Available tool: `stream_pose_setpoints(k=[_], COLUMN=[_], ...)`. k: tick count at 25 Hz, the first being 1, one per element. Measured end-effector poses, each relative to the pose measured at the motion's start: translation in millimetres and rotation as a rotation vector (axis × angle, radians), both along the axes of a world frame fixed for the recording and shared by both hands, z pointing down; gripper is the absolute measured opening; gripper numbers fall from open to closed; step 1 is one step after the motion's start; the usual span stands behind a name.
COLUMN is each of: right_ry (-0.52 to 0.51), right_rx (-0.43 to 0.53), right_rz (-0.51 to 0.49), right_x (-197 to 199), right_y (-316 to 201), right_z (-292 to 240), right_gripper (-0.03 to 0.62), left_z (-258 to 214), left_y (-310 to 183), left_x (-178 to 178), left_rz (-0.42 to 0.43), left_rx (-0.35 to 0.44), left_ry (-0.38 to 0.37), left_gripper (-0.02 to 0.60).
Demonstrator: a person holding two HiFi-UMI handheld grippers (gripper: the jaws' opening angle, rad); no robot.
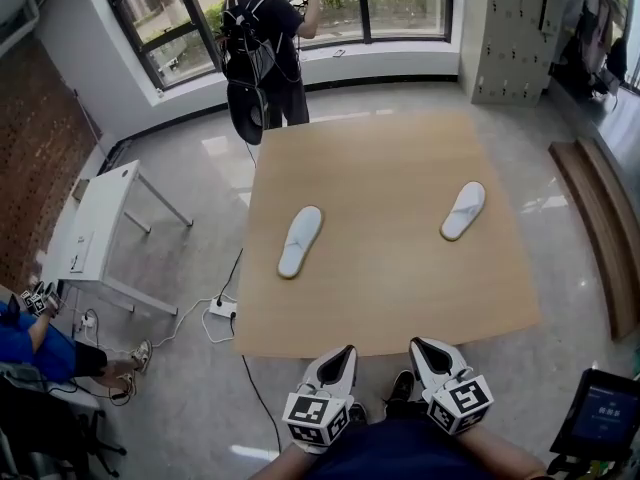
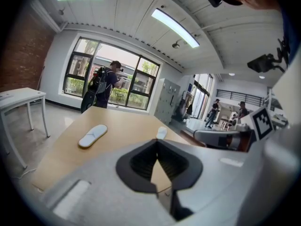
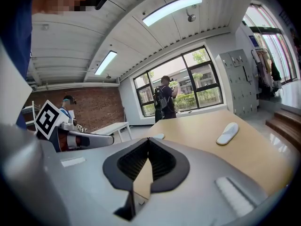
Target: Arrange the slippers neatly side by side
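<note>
Two white slippers lie far apart on the low wooden table (image 1: 390, 298). The left slipper (image 1: 300, 241) (image 2: 92, 135) (image 3: 158, 136) sits left of centre, and the right slipper (image 1: 464, 210) (image 2: 161, 133) (image 3: 228, 133) is toward the table's right side. Both point roughly away from me, tilted a little to the right. My left gripper (image 1: 347, 351) (image 2: 157, 141) and right gripper (image 1: 418, 344) (image 3: 148, 140) hover side by side off the table's near edge, well short of the slippers. Each has its jaw tips meeting, with nothing held.
A person with a backpack (image 1: 265, 48) stands beyond the table's far edge by the window. A white side table (image 1: 100, 223) stands at left, with a power strip (image 1: 220, 311) and cables on the floor. Wooden steps (image 1: 600, 228) run along the right, and a seated person (image 1: 40, 353) is at lower left.
</note>
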State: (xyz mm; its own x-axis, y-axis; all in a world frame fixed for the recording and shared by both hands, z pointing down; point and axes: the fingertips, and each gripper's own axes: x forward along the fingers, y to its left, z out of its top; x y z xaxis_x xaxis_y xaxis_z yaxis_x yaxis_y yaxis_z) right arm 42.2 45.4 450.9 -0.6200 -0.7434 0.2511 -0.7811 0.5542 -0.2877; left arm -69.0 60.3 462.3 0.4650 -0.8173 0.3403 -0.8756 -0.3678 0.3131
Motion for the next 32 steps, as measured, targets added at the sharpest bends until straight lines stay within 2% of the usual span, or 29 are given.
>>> stream_pose_setpoints(k=[6,11,15,24,32], right_ry=[-0.037,-0.045,-0.054,-0.045,0.009], right_rx=[0.013,0.020,-0.003,-0.017,0.002], right_rz=[-0.032,-0.031,-0.016,0.073,0.244], right_x=[26,42,57,58,63], right_y=[-38,-56,-79,-133,-191], right_z=[2,-2,0,6,-3], right_gripper=[0.011,0.011,0.011,0.011,0.011], left_z=[-5,-8,-7,2,12], left_y=[-32,-49,-71,-132,-189], left_x=[23,11,8,-36,-98], left_rz=[-0.037,-0.136,-0.166,-0.178,-0.170], left_rx=[0.018,0.024,0.013,0.026,0.036], left_ry=[-0.021,-0.031,-0.051,-0.082,-0.083], left_gripper=[0.005,0.005,0.005,0.005,0.005])
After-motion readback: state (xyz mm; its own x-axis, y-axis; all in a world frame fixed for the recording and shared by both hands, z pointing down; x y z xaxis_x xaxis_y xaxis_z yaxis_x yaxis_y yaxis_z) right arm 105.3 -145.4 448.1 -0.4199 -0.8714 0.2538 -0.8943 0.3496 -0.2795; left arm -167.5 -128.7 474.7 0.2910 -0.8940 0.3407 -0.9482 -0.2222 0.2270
